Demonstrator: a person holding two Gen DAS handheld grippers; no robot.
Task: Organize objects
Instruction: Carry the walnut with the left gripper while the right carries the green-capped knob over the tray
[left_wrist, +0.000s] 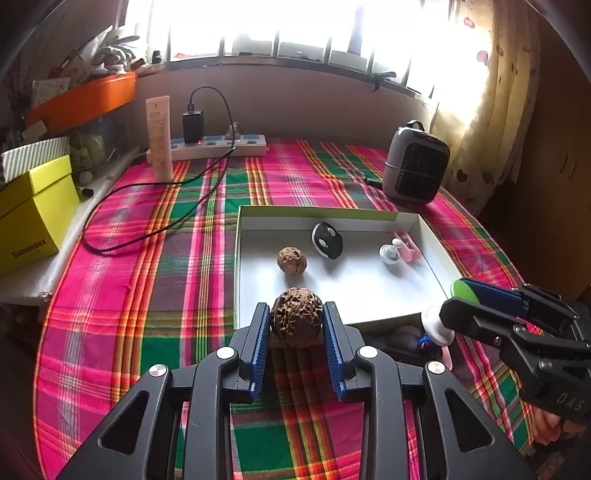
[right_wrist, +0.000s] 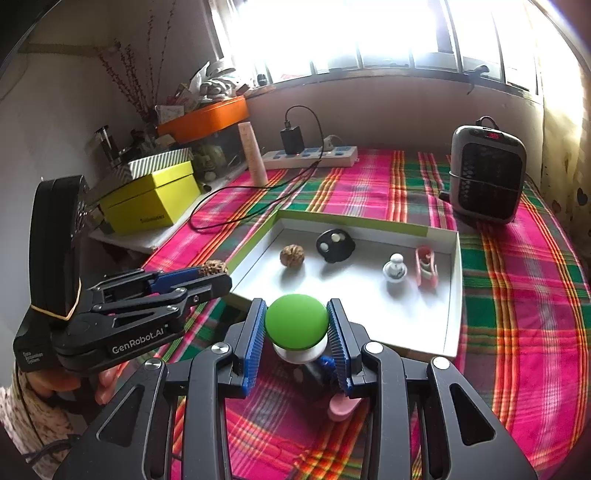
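L tongs (left_wrist: 297, 325) clamp walnut (left_wrist: 296, 316); R tongs (right_wrist: 296, 328) clamp mushroom knob (right_wrist: 296, 320), green cap up, axis upright

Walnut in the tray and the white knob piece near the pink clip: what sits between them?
The black round disc with pale buttons lies between the walnut and the white knob piece, set slightly farther back; the right wrist view shows it.

Home: curtain (left_wrist: 491, 110), plaid tablecloth (left_wrist: 147, 295).

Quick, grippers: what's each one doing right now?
Left gripper: shut on a walnut.
Right gripper: shut on a green-capped knob.
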